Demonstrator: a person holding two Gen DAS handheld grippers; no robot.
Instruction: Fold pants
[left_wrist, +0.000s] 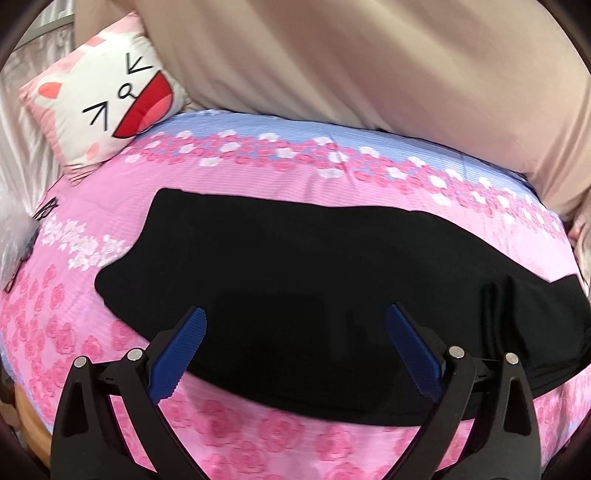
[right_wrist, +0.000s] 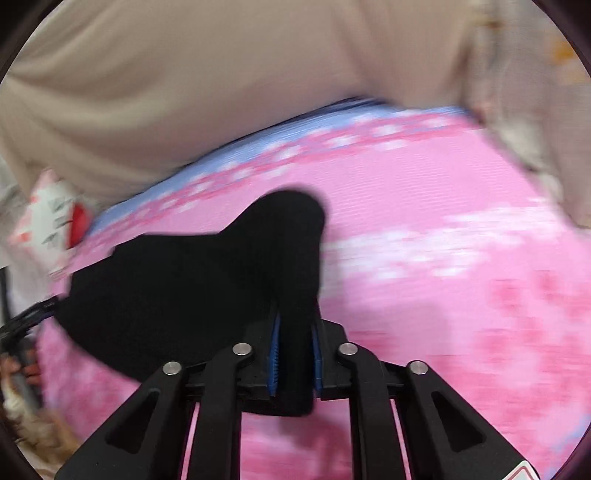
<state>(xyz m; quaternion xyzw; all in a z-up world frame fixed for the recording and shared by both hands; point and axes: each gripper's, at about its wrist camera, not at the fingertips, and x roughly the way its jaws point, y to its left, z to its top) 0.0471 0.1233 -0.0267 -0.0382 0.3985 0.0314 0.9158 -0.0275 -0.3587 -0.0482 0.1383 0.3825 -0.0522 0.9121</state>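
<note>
Right wrist view shows the right gripper (right_wrist: 295, 354) clenched on a bunched fold of the black pants (right_wrist: 177, 291), with cloth pinched between its blue fingers (right_wrist: 274, 354) and rising past their tips as a raised hump. That view is blurred, so the bite may be shallow or deep; I cannot tell how many layers sit in it. If only a thin edge is held, the fabric could slide out during a carry-over, and the fold would drop short or crooked. A fast sweep could also drag the whole garment across the smooth pink floral bed sheet (right_wrist: 461, 258) instead of folding it, since nothing pins the other end.

Left wrist view shows the left gripper (left_wrist: 295, 325) released, its fingers (left_wrist: 184, 350) spread wide and holding nothing. The pants (left_wrist: 295, 266) lie flat on the bed directly ahead of and under the open tips, running from near left to far right, with a ridge of gathered cloth at the right end. Closing there without lowering first would likely catch only the top layer or miss the edge. A cat-face pillow (left_wrist: 103, 96) sits well apart at the far left, and beige bedding (left_wrist: 369, 66) lies behind.
</note>
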